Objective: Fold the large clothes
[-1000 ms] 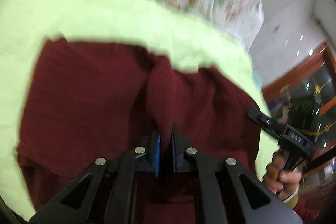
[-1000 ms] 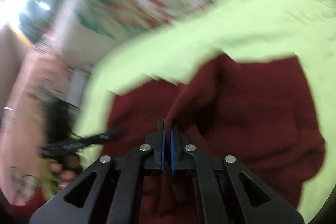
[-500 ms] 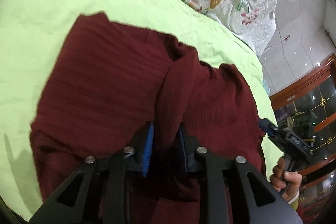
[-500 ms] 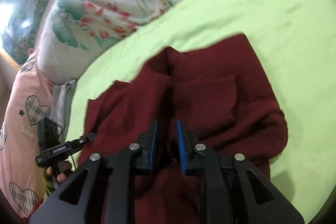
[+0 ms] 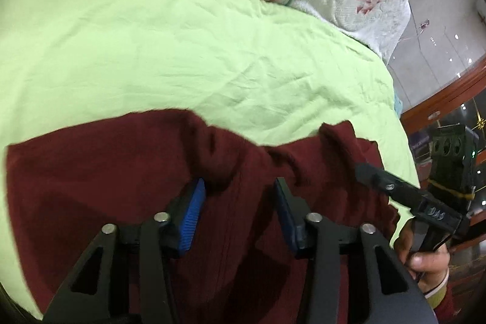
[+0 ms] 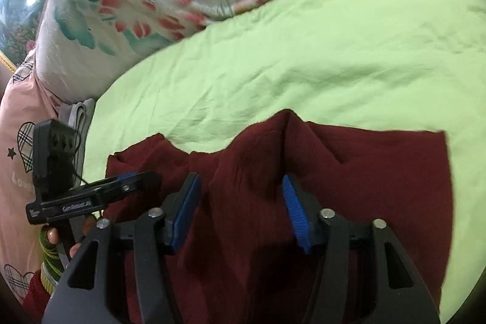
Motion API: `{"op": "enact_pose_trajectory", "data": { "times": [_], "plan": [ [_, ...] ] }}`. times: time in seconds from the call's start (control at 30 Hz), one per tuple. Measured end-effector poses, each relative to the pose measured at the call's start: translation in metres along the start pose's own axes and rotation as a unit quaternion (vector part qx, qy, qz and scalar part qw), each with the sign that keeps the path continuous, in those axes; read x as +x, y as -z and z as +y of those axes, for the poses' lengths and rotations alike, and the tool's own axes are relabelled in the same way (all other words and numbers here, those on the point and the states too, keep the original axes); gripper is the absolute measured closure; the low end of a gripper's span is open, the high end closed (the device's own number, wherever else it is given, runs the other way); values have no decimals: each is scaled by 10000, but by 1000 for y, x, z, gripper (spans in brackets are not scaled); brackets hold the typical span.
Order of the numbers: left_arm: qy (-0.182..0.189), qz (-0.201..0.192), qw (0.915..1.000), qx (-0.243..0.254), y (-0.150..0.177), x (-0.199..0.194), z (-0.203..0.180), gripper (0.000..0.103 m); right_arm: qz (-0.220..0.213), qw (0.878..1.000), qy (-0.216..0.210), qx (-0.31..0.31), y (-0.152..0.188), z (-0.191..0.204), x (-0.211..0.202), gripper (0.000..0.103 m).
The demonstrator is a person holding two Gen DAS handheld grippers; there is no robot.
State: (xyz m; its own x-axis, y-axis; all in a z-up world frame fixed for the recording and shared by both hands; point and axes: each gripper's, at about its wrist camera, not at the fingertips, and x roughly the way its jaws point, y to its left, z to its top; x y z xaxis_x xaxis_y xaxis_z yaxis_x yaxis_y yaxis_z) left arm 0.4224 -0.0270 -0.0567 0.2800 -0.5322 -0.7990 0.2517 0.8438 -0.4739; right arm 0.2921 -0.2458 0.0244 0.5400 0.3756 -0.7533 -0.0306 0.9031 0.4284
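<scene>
A dark red knit garment [image 5: 91, 187] lies bunched on the light green bed sheet [image 5: 152, 50], its far edge rumpled into ridges. My left gripper [image 5: 238, 184] hovers over it, its jaws closing; a raised fold of the garment sits between the blue pads [image 5: 191, 217], which do not press on it. The right gripper [image 6: 240, 179] stands open over the garment [image 6: 379, 172], with a fabric ridge between its pads, untouched. Each gripper shows in the other's view: the right one [image 5: 373, 178] at the garment's right edge, the left one [image 6: 133, 181] at its left edge.
A floral quilt [image 6: 152, 5] is heaped along the far side of the bed. A pink pillow with hearts [image 6: 18, 126] and a grey folded cloth [image 6: 79, 111] lie at the left. The bed ends at the right above a pale floor [image 5: 440, 35] and a wooden cabinet [image 5: 440, 99].
Both grippers were shut on pinches of the red fabric, then opened and let go. The garment's far edge now sits lower in both views, nearer the fingertips.
</scene>
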Motion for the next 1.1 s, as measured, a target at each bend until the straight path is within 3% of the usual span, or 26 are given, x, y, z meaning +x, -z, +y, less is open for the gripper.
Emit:
{"op": "enact_pose_trajectory", "data": {
  "times": [0.03,0.1,0.23,0.27,0.33,0.43,0.6,0.67,0.83,0.9,0.93,0.97,1.03,1.1],
  "plan": [
    [136,29,9999,-52,-3,6,2,97,61,10000,-30,42,-2,-3,6,95],
    [51,-295,9995,-114,-4,1,6,98,-89,9998,-158,124,-3,-9,5,95],
    [52,-1337,9899,-468,0,-29,28,99,-1107,9865,-1081,542,-11,-30,-20,97],
    [24,-1479,9870,-624,0,-31,36,99,-1198,9865,-912,648,-12,-37,-18,100],
    [-180,-1510,9854,-763,-2,-28,47,99,-956,9896,-611,881,-13,-53,0,100],
    [-136,-1445,9860,-820,-2,-24,50,98,-606,9918,-450,1027,-9,-61,12,99],
    [-229,-1352,9892,-510,13,-47,34,95,-1209,9901,-142,694,5,-40,-45,98],
    [-297,-1369,9891,-449,29,-60,29,93,-1307,9888,-415,595,20,-26,-66,98],
    [-255,-1360,9899,-296,90,-94,18,85,-960,9908,-904,294,77,5,-90,97],
    [-174,-1417,9893,-313,123,-112,16,77,-879,9920,-879,199,105,13,-100,93],
    [-185,-1427,9890,-328,141,-119,16,74,-856,9927,-828,198,116,14,-104,85],
    [-254,-1449,9885,-344,156,-125,15,67,-817,9935,-754,254,130,13,-109,69],
    [-422,-1474,9875,-361,195,-140,16,65,-819,9937,-692,329,148,9,-119,53],
    [-630,-1478,9863,-384,232,-155,20,61,-857,9938,-607,373,170,4,-132,53]
  ]
}}
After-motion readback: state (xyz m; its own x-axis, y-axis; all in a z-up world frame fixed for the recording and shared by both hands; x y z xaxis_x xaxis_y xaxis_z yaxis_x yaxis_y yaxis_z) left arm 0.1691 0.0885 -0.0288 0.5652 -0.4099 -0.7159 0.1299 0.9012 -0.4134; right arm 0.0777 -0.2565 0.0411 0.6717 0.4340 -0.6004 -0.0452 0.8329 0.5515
